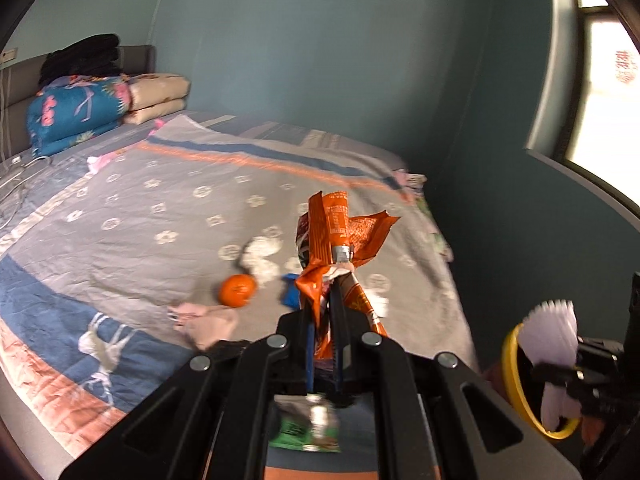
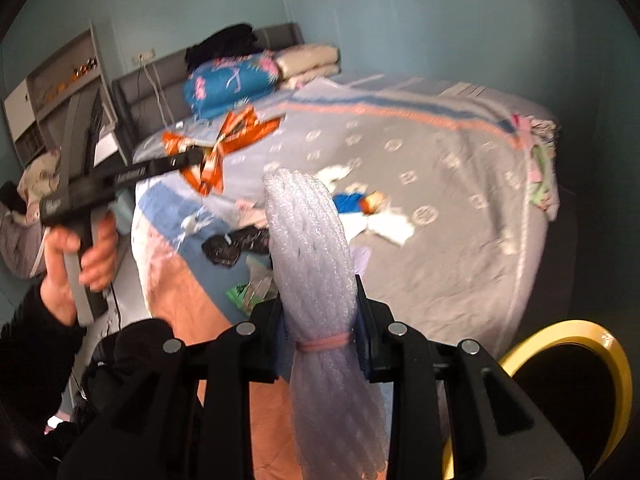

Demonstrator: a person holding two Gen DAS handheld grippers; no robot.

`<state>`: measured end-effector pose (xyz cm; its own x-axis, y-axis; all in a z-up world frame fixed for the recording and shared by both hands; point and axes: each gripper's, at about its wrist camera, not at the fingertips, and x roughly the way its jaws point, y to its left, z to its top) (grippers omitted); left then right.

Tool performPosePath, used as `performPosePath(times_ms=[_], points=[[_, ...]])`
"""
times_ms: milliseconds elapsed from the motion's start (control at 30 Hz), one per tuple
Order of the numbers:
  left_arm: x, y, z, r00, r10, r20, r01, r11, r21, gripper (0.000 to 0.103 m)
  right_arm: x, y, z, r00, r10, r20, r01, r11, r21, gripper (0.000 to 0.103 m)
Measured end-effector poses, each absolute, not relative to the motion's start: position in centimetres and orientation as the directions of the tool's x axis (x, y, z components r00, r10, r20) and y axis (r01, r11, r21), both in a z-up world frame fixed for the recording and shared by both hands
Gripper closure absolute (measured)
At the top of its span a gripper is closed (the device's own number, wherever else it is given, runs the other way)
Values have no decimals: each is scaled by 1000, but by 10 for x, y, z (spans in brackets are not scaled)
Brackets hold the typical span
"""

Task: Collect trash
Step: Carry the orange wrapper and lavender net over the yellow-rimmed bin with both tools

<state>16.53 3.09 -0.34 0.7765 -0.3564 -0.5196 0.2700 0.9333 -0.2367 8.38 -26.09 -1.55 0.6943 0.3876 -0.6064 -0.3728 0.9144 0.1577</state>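
My left gripper [image 1: 326,300] is shut on a crumpled orange snack wrapper [image 1: 340,232] and holds it above the bed; it shows from the side in the right wrist view [image 2: 224,140]. My right gripper [image 2: 320,300] is shut on a white foam-net bundle [image 2: 312,248] tied with a pink band, also seen in the left wrist view [image 1: 554,340]. On the bed lie an orange fruit [image 1: 237,290], white crumpled paper [image 1: 260,256], a blue wrapper [image 1: 290,294], a green packet [image 1: 308,432] and a black wrapper [image 2: 232,246].
A yellow-rimmed bin [image 2: 576,360] stands at the bed's right side, below my right gripper. Folded quilts [image 1: 80,108] are stacked at the headboard. A teal wall [image 1: 320,40] and a window [image 1: 608,100] lie beyond. A shelf unit [image 2: 60,88] stands at the left.
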Motion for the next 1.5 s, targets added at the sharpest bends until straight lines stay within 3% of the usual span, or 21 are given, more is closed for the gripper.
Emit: performPosePath(times_ms=[700,1500], points=[[115,-75,9,684,-510,-522,466,855,-226,97,30,-351,33,841,247,-481,-176,966,189,76],[97,-221,-18,491,-621,-611,683,710,-172,97,18,-464,11,870,71,-487,113,935,337,75]])
